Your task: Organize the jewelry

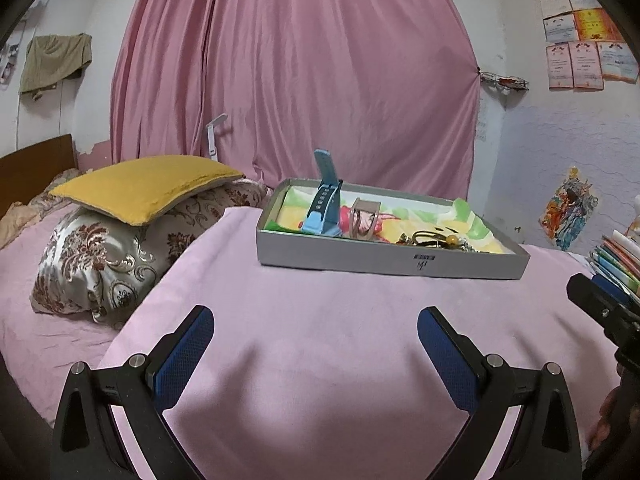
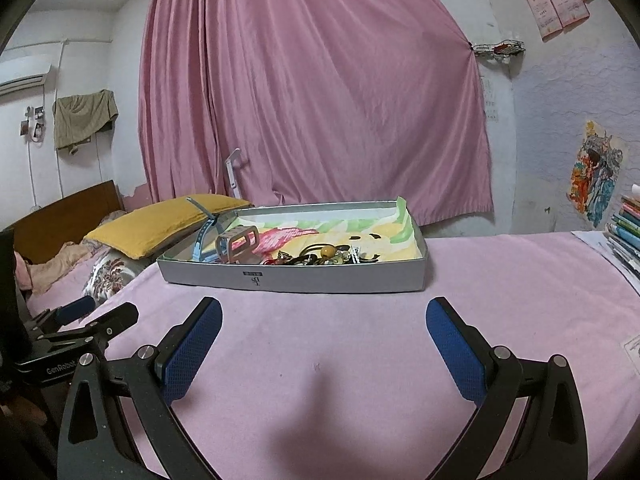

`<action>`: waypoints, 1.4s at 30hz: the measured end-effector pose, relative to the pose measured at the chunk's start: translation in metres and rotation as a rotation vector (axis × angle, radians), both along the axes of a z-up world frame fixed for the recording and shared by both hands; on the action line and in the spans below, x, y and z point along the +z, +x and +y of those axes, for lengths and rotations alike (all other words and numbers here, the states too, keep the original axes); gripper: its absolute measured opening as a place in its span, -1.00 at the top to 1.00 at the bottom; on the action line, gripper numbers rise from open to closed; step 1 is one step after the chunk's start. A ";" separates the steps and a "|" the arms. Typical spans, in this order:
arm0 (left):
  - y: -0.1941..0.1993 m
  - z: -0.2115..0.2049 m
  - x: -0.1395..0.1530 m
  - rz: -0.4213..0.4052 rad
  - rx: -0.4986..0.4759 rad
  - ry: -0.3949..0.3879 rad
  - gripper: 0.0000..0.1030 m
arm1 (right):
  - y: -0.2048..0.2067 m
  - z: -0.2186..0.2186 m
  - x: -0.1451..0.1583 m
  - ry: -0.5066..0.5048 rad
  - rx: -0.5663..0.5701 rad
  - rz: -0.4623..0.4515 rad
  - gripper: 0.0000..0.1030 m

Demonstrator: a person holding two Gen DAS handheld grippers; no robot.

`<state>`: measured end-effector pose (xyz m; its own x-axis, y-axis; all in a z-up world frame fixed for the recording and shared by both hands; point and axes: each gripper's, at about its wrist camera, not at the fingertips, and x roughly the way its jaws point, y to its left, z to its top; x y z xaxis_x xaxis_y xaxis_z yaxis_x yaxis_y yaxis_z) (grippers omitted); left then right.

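Observation:
A shallow grey box [image 1: 384, 260] [image 2: 320, 280] lined with a colourful cloth sits on the pink blanket. Inside it a blue watch strap [image 1: 326, 196] [image 2: 203, 236] stands upright at the left, a beige buckle-shaped band [image 1: 364, 218] [image 2: 236, 244] beside it, and a tangle of small jewelry with an amber bead [image 1: 436, 238] [image 2: 326, 254] to the right. My left gripper [image 1: 316, 326] is open and empty, well short of the box. My right gripper [image 2: 324, 316] is also open and empty, just short of the box's front wall.
A yellow cushion [image 1: 144, 186] lies on a patterned pillow [image 1: 100, 264] at the left. Books [image 2: 626, 232] are stacked at the right edge. A pink curtain [image 1: 296, 72] hangs behind. The right gripper's body [image 1: 604, 312] shows at the left view's right edge.

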<state>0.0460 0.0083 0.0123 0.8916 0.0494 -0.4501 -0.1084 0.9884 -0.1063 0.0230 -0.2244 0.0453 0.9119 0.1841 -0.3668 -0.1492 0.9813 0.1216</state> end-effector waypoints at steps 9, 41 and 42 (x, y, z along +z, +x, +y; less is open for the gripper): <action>-0.002 0.001 0.000 -0.005 0.000 -0.003 -0.98 | -0.001 0.001 0.000 -0.002 -0.001 -0.009 -0.94; -0.002 0.001 0.000 -0.006 0.000 -0.002 -0.98 | -0.001 0.002 -0.001 0.004 0.002 -0.010 -0.94; -0.002 0.001 0.000 -0.005 0.000 -0.003 -0.98 | -0.001 0.002 -0.001 0.004 0.002 -0.010 -0.94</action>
